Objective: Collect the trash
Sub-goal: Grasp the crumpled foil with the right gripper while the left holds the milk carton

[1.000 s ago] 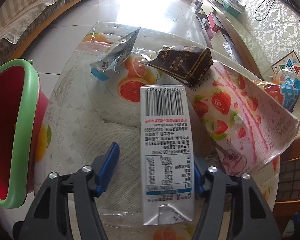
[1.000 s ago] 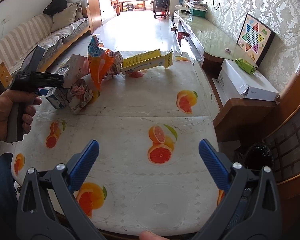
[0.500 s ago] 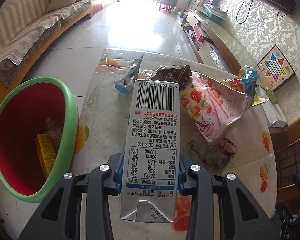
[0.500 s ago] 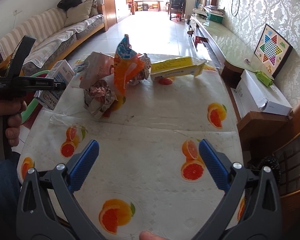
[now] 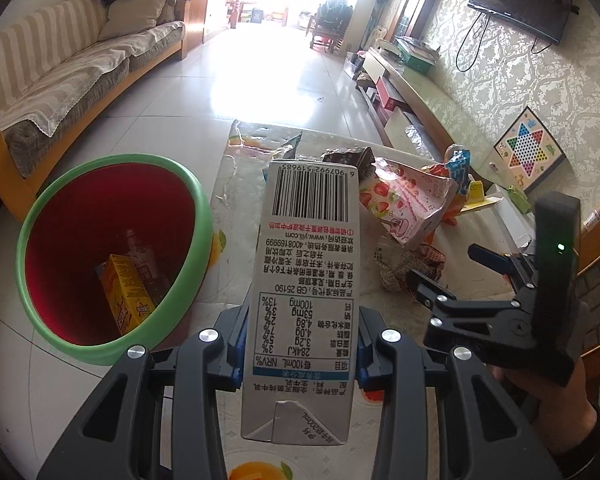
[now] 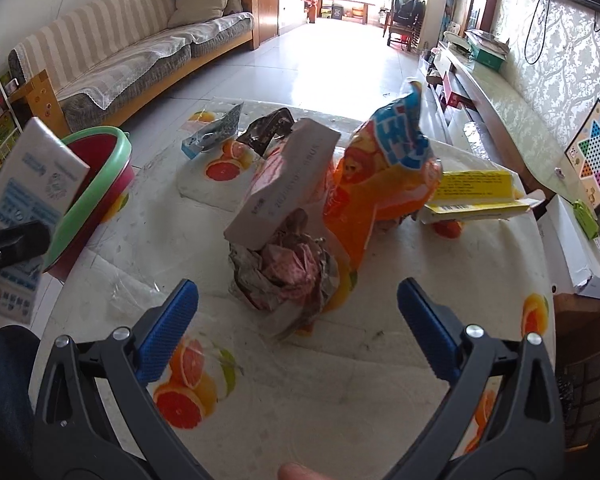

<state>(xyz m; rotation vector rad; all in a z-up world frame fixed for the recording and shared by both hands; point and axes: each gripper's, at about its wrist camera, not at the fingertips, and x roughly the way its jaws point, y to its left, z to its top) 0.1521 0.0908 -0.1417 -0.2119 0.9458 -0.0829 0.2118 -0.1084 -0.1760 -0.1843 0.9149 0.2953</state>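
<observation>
My left gripper (image 5: pixel 300 344) is shut on a white milk carton (image 5: pixel 306 280), held lifted above the table's left edge, right of the red bin with a green rim (image 5: pixel 40 216). The bin holds a yellow box (image 5: pixel 126 296) and a bottle. The carton (image 6: pixel 24 196) shows at the left of the right wrist view too. My right gripper (image 6: pixel 298 320) stands open above the table, just short of a crumpled wrapper (image 6: pixel 288 276). Behind the wrapper lie a pink strawberry package (image 6: pixel 284 184) and an orange snack bag (image 6: pixel 384 176).
On the fruit-print tablecloth (image 6: pixel 292 380) also lie a yellow box (image 6: pixel 476 192), a dark brown wrapper (image 6: pixel 270 128) and a silver-blue packet (image 6: pixel 214 132). A sofa (image 6: pixel 132 60) stands far left, a low TV cabinet (image 6: pixel 500 92) along the right wall, and a white box (image 6: pixel 576 244) at the right.
My left gripper closed on the milk carton, lifted it off the table and carried it left toward the bin. My right gripper moved forward toward the crumpled wrapper, staying open.
</observation>
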